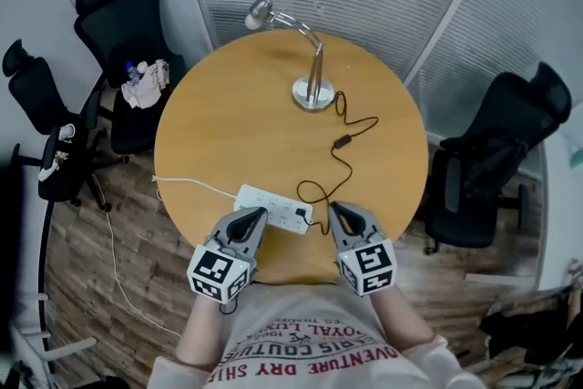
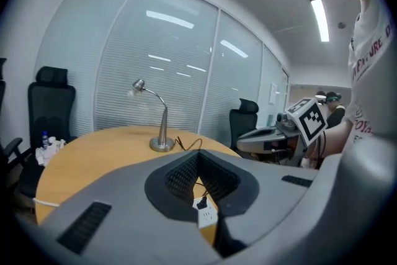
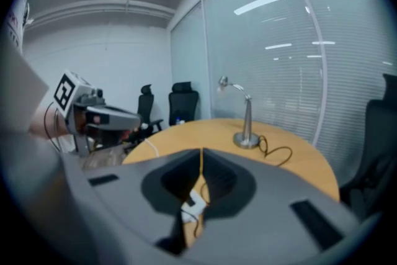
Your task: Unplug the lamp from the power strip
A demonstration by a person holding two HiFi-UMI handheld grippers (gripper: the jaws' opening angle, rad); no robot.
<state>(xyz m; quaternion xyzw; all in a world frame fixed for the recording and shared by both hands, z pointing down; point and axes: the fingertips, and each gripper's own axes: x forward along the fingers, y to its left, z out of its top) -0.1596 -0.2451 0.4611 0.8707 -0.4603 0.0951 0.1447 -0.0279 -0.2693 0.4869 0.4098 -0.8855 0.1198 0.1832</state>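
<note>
Head view, left gripper (image 1: 258, 214): jaws drawn together, nothing between them. The tip hangs over the left part of the power strip (image 1: 273, 208) (I cannot tell whether it touches).
Head view, right gripper (image 1: 333, 208): clenched and empty, its tip just beside the strip's right end.
Head view, plug (image 1: 301, 213): black, seated in the strip near that right end, between the two tips.
Head view, lamp (image 1: 312, 77): upright on the far side of the round wooden table (image 1: 209, 105), well apart from the strip. Its black cord (image 1: 342, 141) winds back to the plug.
Left gripper view, jaws: the dark pads meet at the tip of the left gripper (image 2: 198, 155) and grasp nothing.
Left gripper view, strip (image 2: 206, 213): white, seen below the closed tip through the gap behind it, with the plug (image 2: 201, 203) standing in it.
Left gripper view, lamp (image 2: 162, 127): beyond on the table, with the other tool off to the right.
Right gripper view, jaws: only a thin seam shows between the pads of the right gripper (image 3: 201, 152), and they are empty.
Right gripper view, strip (image 3: 193, 203): blurred, low behind the tip.
Right gripper view, lamp (image 3: 246, 124): far across the table, cord coiled by its base.
</note>
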